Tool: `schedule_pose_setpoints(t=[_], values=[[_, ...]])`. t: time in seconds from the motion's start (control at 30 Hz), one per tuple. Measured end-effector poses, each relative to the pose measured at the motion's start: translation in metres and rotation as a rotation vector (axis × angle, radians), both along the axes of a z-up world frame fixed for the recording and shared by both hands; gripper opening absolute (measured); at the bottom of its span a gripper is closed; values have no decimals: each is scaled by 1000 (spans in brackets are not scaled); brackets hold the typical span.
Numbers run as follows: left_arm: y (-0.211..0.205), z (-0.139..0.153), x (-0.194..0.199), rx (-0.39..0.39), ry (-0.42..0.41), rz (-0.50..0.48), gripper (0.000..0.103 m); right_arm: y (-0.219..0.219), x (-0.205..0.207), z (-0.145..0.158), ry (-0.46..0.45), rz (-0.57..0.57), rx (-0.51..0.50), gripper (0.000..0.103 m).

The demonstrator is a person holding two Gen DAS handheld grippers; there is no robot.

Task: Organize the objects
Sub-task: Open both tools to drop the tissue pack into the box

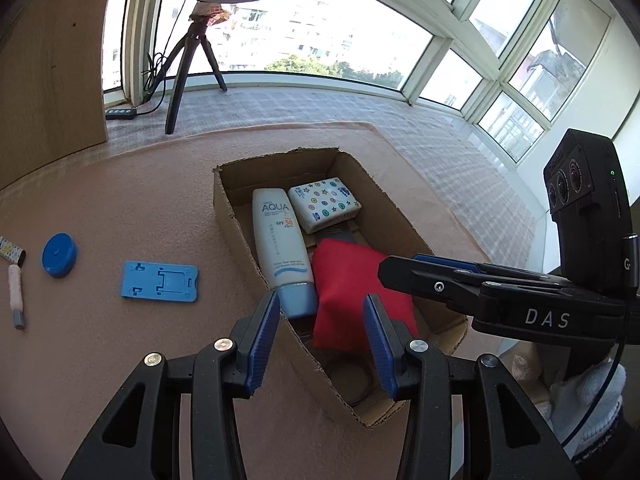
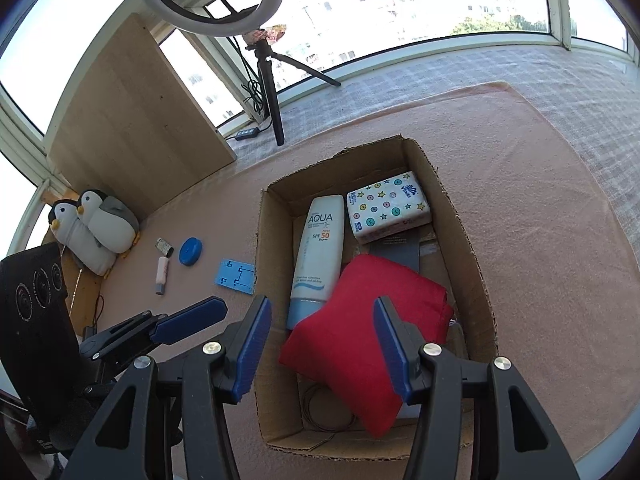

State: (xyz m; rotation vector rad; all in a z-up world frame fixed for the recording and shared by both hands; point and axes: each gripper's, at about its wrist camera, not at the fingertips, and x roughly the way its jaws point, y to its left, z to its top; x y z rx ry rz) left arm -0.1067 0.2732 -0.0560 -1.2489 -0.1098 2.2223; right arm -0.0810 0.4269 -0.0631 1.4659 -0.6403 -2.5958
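An open cardboard box [image 1: 228, 204] [image 2: 472, 240] sits on the pink mat. In it lie a white AQUA sunscreen tube [image 1: 280, 244] [image 2: 318, 256], a star-patterned tissue pack [image 1: 324, 202] [image 2: 388, 208] and a red cloth pouch [image 1: 344, 292] [image 2: 360, 332]. My left gripper [image 1: 322, 316] is open and empty above the box's near end. My right gripper [image 2: 320, 320] is open and empty above the red pouch; it also shows in the left wrist view [image 1: 404, 272]. Left of the box lie a blue phone stand [image 1: 159, 281] [image 2: 236, 276], a blue round lid [image 1: 59, 255] [image 2: 190, 251] and a pink stick [image 1: 17, 296] [image 2: 161, 275].
A small patterned roll [image 1: 10, 249] [image 2: 164, 246] lies by the lid. Two plush penguins [image 2: 92, 228] rest at the far left by a wooden board [image 2: 132, 120]. A ring light on a tripod [image 1: 188, 60] [image 2: 268, 80] stands at the window side. A thin wire loop [image 2: 324, 412] lies in the box.
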Motion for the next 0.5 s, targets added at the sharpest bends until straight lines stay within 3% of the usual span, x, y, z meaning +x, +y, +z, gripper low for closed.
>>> schedule_pose_setpoints(t=[0.17,0.5], values=[[-32,0,10,5,-15,36,47,-14,9,-9,-25,-4,-36,49],[-104,-5,18,31,-47,152,47,-62,13,4,15,62,19,49]])
